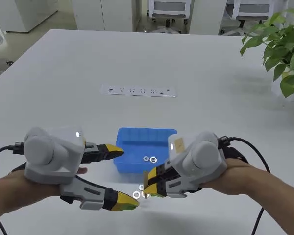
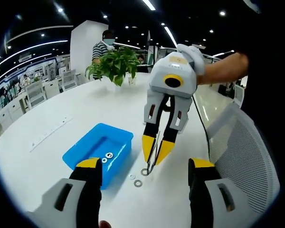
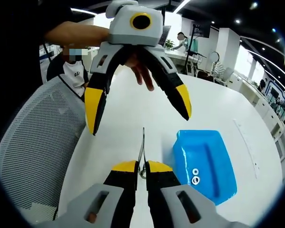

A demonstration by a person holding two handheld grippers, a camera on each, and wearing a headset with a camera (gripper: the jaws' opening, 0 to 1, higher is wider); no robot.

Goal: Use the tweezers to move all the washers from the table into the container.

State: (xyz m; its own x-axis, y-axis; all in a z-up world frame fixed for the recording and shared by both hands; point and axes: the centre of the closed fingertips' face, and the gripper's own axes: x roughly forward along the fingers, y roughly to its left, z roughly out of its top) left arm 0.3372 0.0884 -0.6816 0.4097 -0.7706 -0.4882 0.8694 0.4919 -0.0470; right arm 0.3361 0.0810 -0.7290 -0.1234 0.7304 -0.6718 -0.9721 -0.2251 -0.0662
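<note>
Head view: on the white tabletop (image 1: 137, 58), the blue container (image 1: 137, 139) holds two washers (image 1: 149, 159). The left hand-held gripper (image 1: 125, 178) gapes open and empty off its near left corner. The right hand-held gripper (image 1: 154, 185), nearer the work, pinches the tweezers (image 2: 152, 154), which point steeply down at the loose washers (image 2: 138, 183) just beside the container's near wall.
</note>
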